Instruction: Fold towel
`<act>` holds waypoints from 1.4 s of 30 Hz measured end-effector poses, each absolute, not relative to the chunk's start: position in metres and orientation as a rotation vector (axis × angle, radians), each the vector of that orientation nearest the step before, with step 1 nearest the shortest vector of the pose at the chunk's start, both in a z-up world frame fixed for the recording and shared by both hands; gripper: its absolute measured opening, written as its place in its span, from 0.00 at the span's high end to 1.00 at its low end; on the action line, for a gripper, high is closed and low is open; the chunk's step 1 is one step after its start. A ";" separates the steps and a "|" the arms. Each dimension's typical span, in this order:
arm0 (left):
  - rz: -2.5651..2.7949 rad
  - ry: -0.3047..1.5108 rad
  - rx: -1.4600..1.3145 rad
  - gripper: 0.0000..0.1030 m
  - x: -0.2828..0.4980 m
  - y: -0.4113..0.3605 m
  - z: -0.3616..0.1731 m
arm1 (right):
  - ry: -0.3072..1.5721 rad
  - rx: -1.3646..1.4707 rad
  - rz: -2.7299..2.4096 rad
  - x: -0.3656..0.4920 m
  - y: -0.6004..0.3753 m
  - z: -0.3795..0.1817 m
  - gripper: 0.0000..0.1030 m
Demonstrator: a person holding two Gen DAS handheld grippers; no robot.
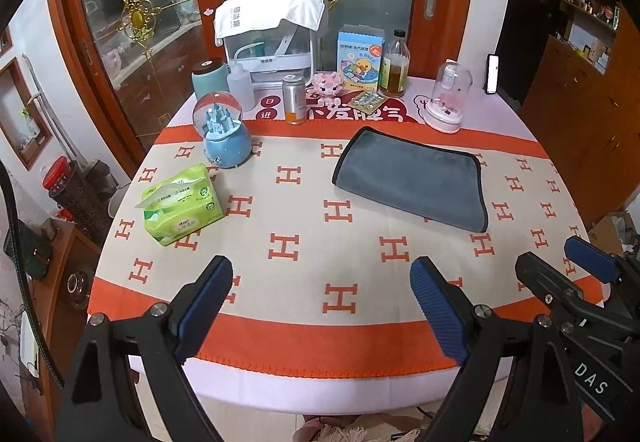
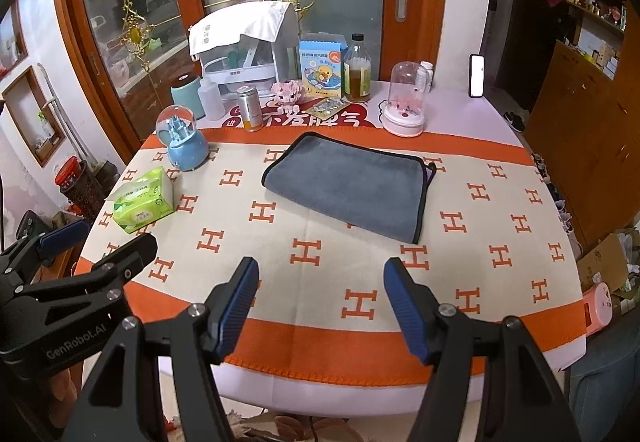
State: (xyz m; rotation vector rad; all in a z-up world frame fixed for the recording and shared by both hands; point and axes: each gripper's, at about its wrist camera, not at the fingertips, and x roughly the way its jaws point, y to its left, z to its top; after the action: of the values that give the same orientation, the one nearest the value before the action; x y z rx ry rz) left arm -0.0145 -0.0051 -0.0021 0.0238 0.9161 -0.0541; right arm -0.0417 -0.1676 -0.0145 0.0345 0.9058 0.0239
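Note:
A grey towel [image 1: 412,178] with black edging lies flat and folded on the orange-and-cream cloth with an H pattern, towards the far right of the table; it also shows in the right wrist view [image 2: 352,182]. My left gripper [image 1: 320,302] is open and empty above the near edge of the table, well short of the towel. My right gripper [image 2: 320,302] is open and empty, also at the near edge. The right gripper shows at the right of the left wrist view [image 1: 560,266], and the left gripper shows at the left of the right wrist view [image 2: 84,242].
A green tissue pack [image 1: 180,198] and a blue snow globe [image 1: 224,134] stand at the left. Bottles, a can [image 1: 295,98], a duck carton [image 1: 359,58], a pink glass dome [image 1: 448,98] and a white appliance [image 1: 268,42] line the back. A phone [image 1: 493,73] stands far right.

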 end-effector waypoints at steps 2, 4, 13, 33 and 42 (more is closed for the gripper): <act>-0.054 0.916 0.025 0.13 -0.014 -0.005 -0.002 | 0.904 0.034 0.023 -0.041 -0.168 -0.015 0.37; -0.056 0.916 0.027 0.13 -0.014 -0.005 -0.002 | 0.905 0.035 0.024 -0.041 -0.168 -0.015 0.37; -0.051 0.919 0.036 0.13 -0.012 -0.004 -0.003 | 0.910 0.032 0.026 -0.037 -0.168 -0.016 0.37; -0.052 0.922 0.053 0.13 -0.008 -0.002 -0.005 | 0.912 0.026 0.035 -0.032 -0.162 -0.018 0.37; -0.050 0.930 0.048 0.13 -0.007 -0.001 -0.006 | 0.918 0.027 0.035 -0.032 -0.160 -0.022 0.37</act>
State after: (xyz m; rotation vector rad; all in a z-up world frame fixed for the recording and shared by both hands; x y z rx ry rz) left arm -0.0069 -0.0014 -0.0055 0.0479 0.9299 -0.0501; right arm -0.0316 -0.1598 -0.0219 0.0268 0.9183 0.0346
